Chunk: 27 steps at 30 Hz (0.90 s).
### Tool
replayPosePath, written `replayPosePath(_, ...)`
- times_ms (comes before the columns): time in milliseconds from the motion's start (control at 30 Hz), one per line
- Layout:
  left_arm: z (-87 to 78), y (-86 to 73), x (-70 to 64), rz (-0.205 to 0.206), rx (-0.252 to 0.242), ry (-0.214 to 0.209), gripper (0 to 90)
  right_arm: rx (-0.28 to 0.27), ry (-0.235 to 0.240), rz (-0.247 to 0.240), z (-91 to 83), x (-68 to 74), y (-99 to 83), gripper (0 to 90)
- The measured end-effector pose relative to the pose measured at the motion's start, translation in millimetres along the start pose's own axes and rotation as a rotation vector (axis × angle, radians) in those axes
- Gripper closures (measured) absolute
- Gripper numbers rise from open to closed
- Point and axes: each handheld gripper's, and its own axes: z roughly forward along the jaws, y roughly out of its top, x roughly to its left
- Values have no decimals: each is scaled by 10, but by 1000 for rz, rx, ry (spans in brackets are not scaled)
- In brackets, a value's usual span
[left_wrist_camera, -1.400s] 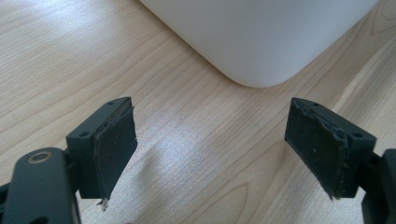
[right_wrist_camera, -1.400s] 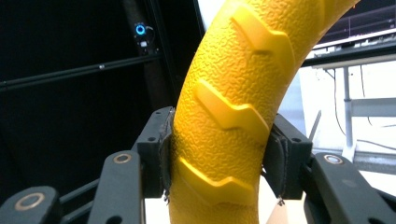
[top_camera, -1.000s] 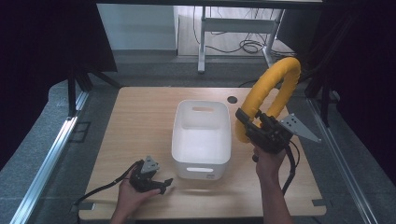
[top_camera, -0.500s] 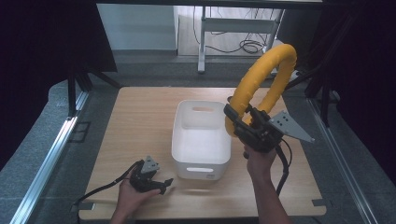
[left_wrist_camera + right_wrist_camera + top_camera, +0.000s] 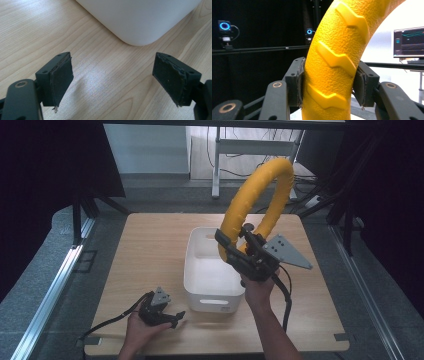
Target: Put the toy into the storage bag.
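Yellow ring (image 5: 260, 195), a thick textured rubber hoop with raised zigzag treads, stands upright in the air, clamped low on its band by the right tool (image 5: 239, 251). In the right gripper view the two black pads press both flanks of the ring (image 5: 332, 67), which rises between them and curves off to the top right. Gripping it at the bottom of the loop leaves the rest free above the hand, so the whole hoop can be carried without snagging on anything below. It hangs over the far right part of the white rectangular plastic bin (image 5: 212, 270), which sits in the middle of the light wooden desk (image 5: 150, 250); my judgement is that the ring is meant for that bin, or has come out of it, and I cannot tell which. The left tool (image 5: 176, 317) lies low on the desk near the bin's near left corner, jaws wide apart with nothing between them, parked out of the way.
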Motion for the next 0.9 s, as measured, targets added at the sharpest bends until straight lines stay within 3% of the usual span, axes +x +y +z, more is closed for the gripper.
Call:
replayPosePath(700, 5, -2, 0, 3, 4, -2, 168, 40, 74, 24, 235, 265, -200, 493)
replayPosePath(800, 8, -3, 0, 4, 6, -2, 168, 39, 67, 27, 260, 298, -234, 492)
replayPosePath(833, 10, -3, 0, 5, 6, -3, 168, 47, 75, 24, 262, 301, -243, 493)
replayPosePath(867, 10, -4, 0, 5, 7, -3, 168, 70, 115, 20, 256, 290, -249, 493)
replayPosePath(900, 11, -4, 0, 5, 7, -3, 168, 71, 115, 21, 263, 301, -262, 493)
